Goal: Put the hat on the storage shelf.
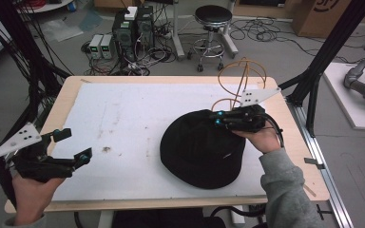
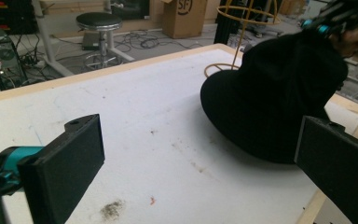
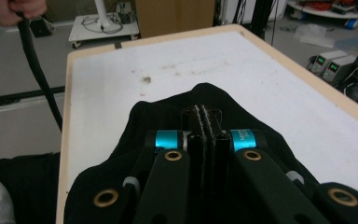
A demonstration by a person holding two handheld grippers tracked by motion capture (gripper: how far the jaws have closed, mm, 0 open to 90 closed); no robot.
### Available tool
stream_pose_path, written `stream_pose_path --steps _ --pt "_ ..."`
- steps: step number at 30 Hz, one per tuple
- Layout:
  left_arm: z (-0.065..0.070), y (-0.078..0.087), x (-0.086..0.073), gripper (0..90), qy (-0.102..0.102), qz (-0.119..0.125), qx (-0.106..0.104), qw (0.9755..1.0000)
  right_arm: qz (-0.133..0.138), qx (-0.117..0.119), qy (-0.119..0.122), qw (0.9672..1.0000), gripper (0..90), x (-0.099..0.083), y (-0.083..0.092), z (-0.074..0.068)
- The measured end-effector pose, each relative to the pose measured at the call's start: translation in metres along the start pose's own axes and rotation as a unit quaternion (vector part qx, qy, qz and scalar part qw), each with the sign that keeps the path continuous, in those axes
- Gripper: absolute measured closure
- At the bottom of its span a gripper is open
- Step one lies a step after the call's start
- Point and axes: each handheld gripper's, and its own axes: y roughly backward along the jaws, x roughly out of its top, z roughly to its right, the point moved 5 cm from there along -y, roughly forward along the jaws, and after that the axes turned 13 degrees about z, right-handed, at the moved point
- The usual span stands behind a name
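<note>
While our right gripper (image 1: 217, 118) pinches the black hat (image 1: 199, 152) at its far right edge on the mat (image 1: 123, 114), crown up, our left gripper (image 1: 71, 145) hovers spread, its view showing the wire stand (image 2: 242, 18) behind.

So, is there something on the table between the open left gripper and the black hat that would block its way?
Nothing visible does. Between the left gripper and the black hat lies only the white table surface with a few small dirt marks. The right gripper is shut on the hat's far side.
</note>
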Motion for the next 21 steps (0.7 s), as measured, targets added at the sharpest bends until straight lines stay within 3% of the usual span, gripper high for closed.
stream_pose_path --steps 6,9,21 --pt "0.0 -0.006 -0.002 1.8 0.004 -0.003 -0.007 1.0 0.003 0.001 0.009 1.0 90.0 0.016 0.009 -0.011" --pt "-0.002 -0.005 0.0 1.8 0.004 0.0 -0.003 1.0 -0.003 -0.005 0.029 0.9996 89.9 0.028 0.011 -0.019" --pt "-0.006 0.002 0.001 1.8 0.008 0.006 0.007 0.9999 0.006 0.01 0.04 0.9991 89.9 0.064 0.014 -0.042"
